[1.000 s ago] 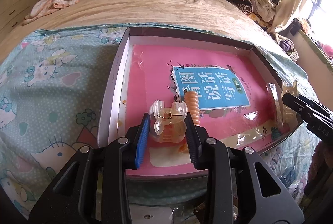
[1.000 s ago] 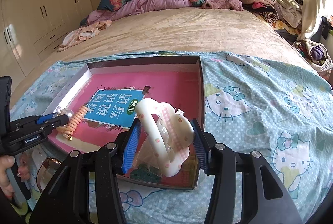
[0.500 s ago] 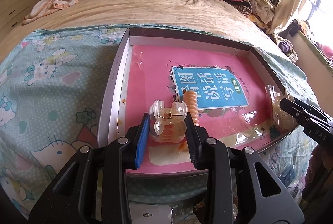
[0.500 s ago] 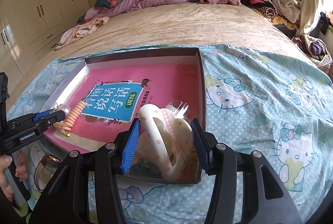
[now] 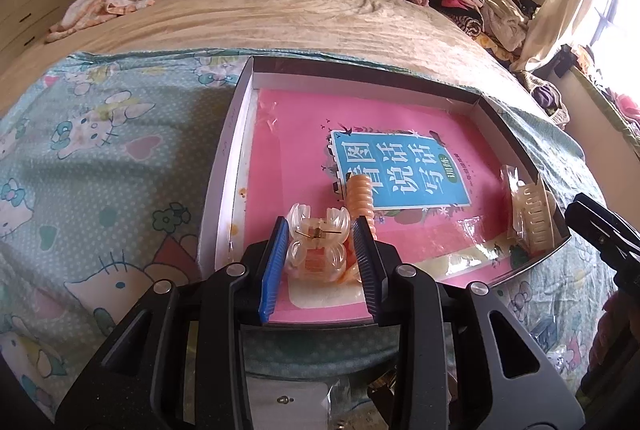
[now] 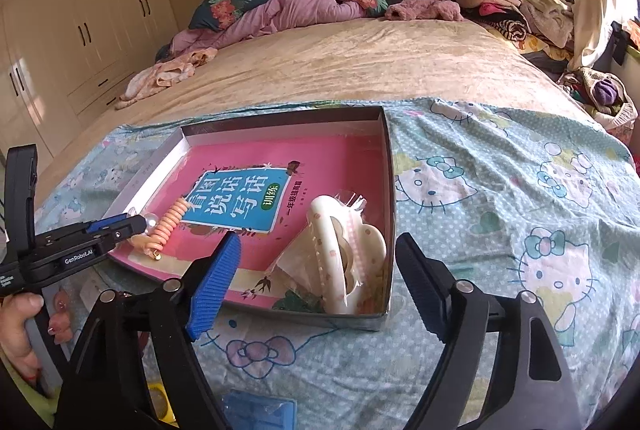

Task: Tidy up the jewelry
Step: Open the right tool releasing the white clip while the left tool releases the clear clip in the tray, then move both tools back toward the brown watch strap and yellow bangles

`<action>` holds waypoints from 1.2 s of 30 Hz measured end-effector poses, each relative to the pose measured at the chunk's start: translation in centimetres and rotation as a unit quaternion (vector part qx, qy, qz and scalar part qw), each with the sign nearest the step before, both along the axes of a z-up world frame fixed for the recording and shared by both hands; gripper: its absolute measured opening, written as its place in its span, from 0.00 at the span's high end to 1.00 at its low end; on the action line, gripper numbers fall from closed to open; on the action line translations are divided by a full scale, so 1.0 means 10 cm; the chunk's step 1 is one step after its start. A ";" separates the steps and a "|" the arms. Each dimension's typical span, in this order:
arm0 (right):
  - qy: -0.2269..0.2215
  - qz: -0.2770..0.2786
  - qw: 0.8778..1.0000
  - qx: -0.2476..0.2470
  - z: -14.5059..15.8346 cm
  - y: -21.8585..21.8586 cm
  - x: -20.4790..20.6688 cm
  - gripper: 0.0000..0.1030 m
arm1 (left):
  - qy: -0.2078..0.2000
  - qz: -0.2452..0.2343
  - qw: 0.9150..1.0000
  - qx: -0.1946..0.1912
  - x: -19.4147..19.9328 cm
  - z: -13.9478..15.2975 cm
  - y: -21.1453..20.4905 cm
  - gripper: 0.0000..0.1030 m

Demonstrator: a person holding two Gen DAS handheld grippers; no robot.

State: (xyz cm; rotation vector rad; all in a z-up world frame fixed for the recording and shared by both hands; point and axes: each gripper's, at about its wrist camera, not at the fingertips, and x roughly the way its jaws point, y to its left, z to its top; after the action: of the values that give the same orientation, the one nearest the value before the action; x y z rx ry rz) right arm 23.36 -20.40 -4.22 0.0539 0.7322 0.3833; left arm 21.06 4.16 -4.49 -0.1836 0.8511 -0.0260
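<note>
A shallow box [image 5: 224, 166] [image 6: 386, 190] with a pink book inside lies on the bed. My left gripper [image 5: 320, 250] is shut on a clear peach claw clip [image 5: 318, 244] over the box's near left corner; it also shows in the right wrist view [image 6: 120, 228]. An orange spiral hair tie [image 5: 360, 194] [image 6: 170, 226] lies beside it in the box. My right gripper [image 6: 316, 278] is open and empty, just in front of the box. A cream claw clip in a clear wrapper [image 6: 344, 250] [image 5: 534, 214] lies in the box's near right corner.
A Hello Kitty sheet [image 6: 520, 230] covers the near part of the bed. Bedding and pillows [image 6: 288, 6] lie at the head, and clothes [image 6: 520, 6] are piled at the back right. Small packets [image 5: 288, 402] lie below the bed edge. Wardrobes [image 6: 80, 30] stand at left.
My right gripper opened and let go of the cream claw clip, which now lies in the box's corner, and drew back. My left gripper stayed shut on the peach clip.
</note>
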 end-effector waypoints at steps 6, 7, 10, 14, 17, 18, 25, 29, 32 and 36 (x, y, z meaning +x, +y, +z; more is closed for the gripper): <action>-0.011 0.000 1.000 0.007 0.10 -0.01 -0.09 0.10 | -0.007 0.003 1.000 -0.006 -0.09 0.08 0.01 0.61; -0.012 0.000 1.000 0.007 0.11 -0.02 -0.10 0.09 | -0.010 0.004 1.000 -0.007 -0.11 0.09 0.02 0.56; -0.013 0.002 1.000 0.009 0.14 -0.02 -0.14 0.09 | -0.013 0.012 1.000 -0.013 -0.16 0.15 0.06 0.46; -0.018 0.006 1.000 0.010 0.19 0.00 -0.20 0.09 | -0.022 0.023 0.999 -0.023 -0.24 0.25 0.13 0.31; -0.021 0.010 1.000 0.011 0.24 0.01 -0.25 0.09 | -0.032 0.031 0.999 -0.025 -0.33 0.33 0.16 0.14; -0.023 0.012 1.000 0.011 0.25 0.02 -0.27 0.09 | -0.034 0.033 0.998 -0.028 -0.36 0.35 0.18 0.12; -0.037 0.016 0.999 0.013 0.38 0.03 -0.39 0.07 | -0.050 0.045 0.997 -0.034 -0.53 0.51 0.25 0.10; -0.045 0.020 0.999 0.013 0.45 0.04 -0.47 0.07 | -0.060 0.052 0.996 -0.037 -0.62 0.60 0.30 0.10; -0.052 0.023 0.998 0.013 0.51 0.04 -0.54 0.06 | -0.068 0.054 0.996 -0.032 -0.69 0.66 0.32 0.09; -0.060 0.028 0.998 0.014 0.59 0.05 -0.61 0.06 | -0.075 0.060 0.995 -0.024 -0.77 0.72 0.34 0.09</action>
State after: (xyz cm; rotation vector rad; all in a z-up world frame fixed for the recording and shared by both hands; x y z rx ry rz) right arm 17.27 -19.87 1.65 0.0378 0.6113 0.4462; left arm 13.37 7.53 2.66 -0.2742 0.6881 0.0514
